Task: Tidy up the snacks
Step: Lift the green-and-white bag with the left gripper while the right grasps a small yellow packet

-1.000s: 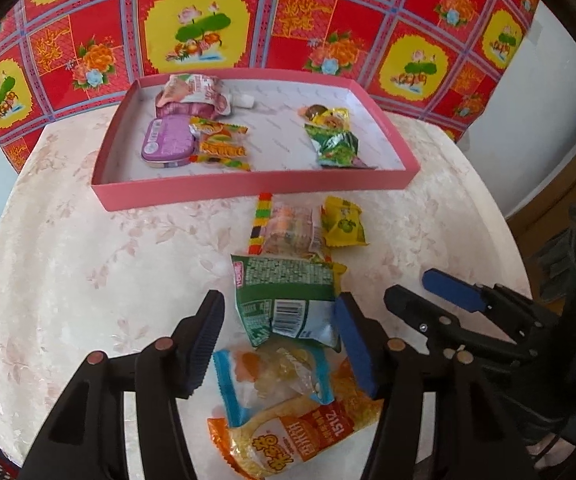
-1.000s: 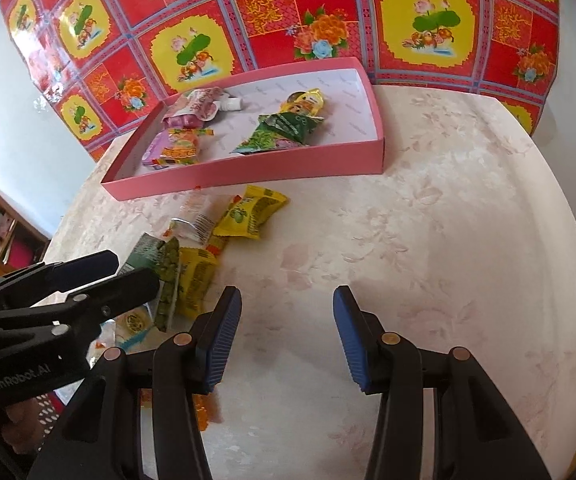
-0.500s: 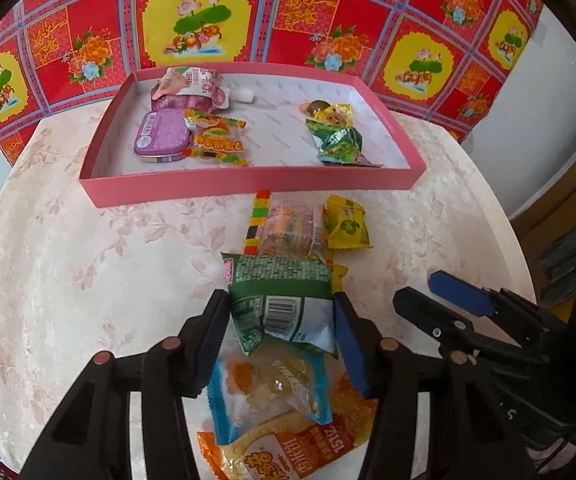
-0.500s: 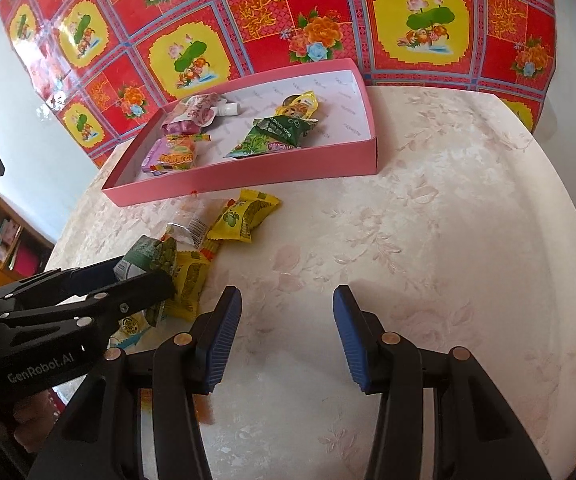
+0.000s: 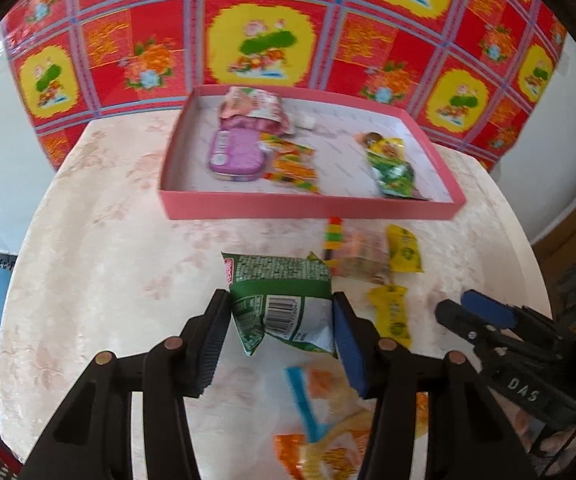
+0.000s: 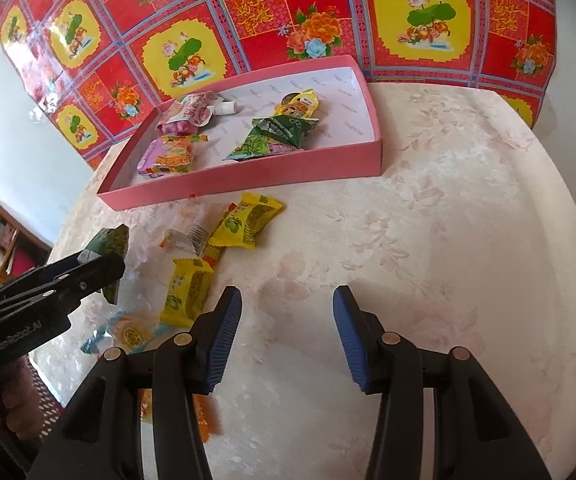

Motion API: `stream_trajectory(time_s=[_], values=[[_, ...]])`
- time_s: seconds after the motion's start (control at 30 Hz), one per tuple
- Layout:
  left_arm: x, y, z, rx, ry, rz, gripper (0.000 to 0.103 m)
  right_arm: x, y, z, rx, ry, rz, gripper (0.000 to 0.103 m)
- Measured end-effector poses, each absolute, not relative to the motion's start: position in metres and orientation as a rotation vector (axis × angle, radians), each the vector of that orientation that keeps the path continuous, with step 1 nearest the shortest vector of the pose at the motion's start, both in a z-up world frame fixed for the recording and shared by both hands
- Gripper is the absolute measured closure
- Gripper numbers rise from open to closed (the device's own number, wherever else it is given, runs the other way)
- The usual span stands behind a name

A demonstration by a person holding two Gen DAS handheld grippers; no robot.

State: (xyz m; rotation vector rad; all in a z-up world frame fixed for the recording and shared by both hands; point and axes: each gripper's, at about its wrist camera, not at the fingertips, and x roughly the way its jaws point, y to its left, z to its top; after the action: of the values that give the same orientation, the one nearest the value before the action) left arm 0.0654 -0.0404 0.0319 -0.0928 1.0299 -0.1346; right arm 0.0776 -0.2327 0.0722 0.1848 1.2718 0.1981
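My left gripper (image 5: 281,320) is shut on a green snack packet (image 5: 276,280) with a barcode; both pads press its sides and it hangs clear of the table. The right wrist view shows the same packet (image 6: 110,240) at the left gripper's tips (image 6: 100,268). My right gripper (image 6: 287,300) stands open over bare tablecloth, nothing between its fingers. The pink tray (image 5: 308,206) lies beyond, holding a purple tin (image 5: 234,154), a pink pouch (image 5: 254,110), an orange candy pack (image 5: 292,164) and a green packet (image 5: 394,172).
Loose snacks lie on the round table: two yellow packets (image 5: 404,250) (image 5: 392,312), a clear packet (image 5: 364,256), a striped candy stick (image 5: 334,234), a blue-edged packet (image 5: 308,400) and an orange one (image 5: 328,452). A red patterned cloth (image 6: 328,12) hangs behind.
The left jaws have closed onto the green packet and carried it up and to the left, off the pile. The right gripper has stayed still.
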Motion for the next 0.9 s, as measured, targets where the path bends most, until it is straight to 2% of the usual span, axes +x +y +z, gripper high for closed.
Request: stream_trajectory(time_s=[0.37, 0.67, 0.9], values=[[0.073, -0.016, 0.023, -0.12, 1.038, -0.076, 0.05, 0.106, -0.213, 0.072, 0.186, 1.244, 0.217, 0.054], [0.075, -0.015, 0.023, -0.116, 1.024, -0.087, 0.049, 0.123, -0.201, 0.067, 0.171, 1.246, 0.205, 0.07], [0.076, -0.013, 0.023, -0.118, 1.017, -0.099, 0.049, 0.125, -0.196, 0.06, 0.127, 1.25, 0.179, 0.075]])
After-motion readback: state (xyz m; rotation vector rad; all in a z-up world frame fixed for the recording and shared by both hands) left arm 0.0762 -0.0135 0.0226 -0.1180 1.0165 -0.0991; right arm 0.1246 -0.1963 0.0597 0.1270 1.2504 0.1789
